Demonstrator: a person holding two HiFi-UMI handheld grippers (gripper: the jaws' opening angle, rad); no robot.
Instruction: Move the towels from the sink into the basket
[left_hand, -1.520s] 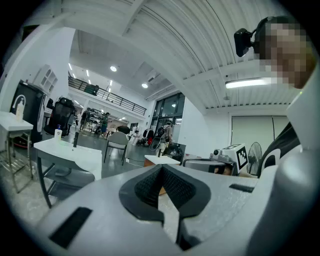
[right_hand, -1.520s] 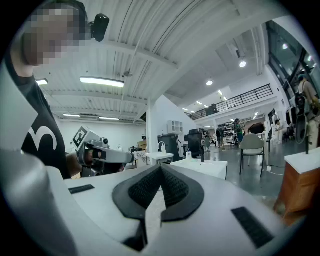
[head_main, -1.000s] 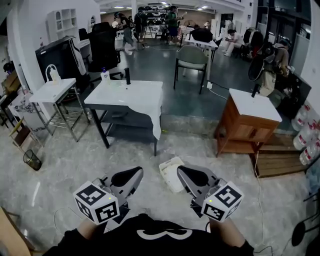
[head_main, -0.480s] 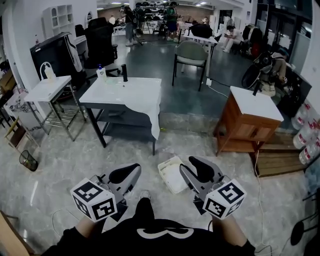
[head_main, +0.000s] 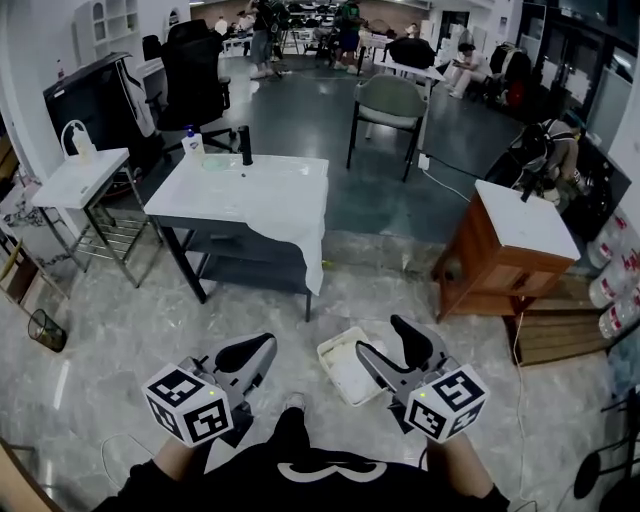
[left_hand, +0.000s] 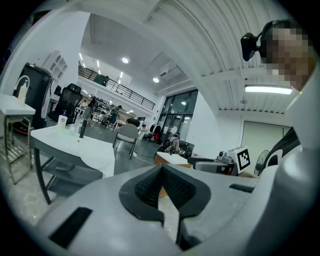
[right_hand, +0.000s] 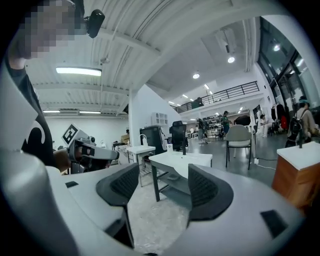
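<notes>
A white towel (head_main: 298, 228) hangs over the front right corner of the sink table (head_main: 240, 185), which has a black faucet (head_main: 246, 146); the table is a few steps ahead. The white basket (head_main: 343, 368) lies on the floor between my grippers. My left gripper (head_main: 260, 347) is held low at the left, shut with nothing in it; its pads meet in the left gripper view (left_hand: 161, 190). My right gripper (head_main: 385, 338) is beside the basket, its jaws opening, nothing between them (right_hand: 157, 187). Both point toward the table (right_hand: 181, 160).
A wooden cabinet with a white top (head_main: 512, 250) stands at the right. A small white side table (head_main: 75, 178) and a wire wastebasket (head_main: 42, 329) are at the left. A chair (head_main: 390, 105) stands behind the sink table. Several people are far back.
The right gripper's jaws went from shut to wide apart. The view has drawn a little nearer to the sink table. The left gripper stays shut and low.
</notes>
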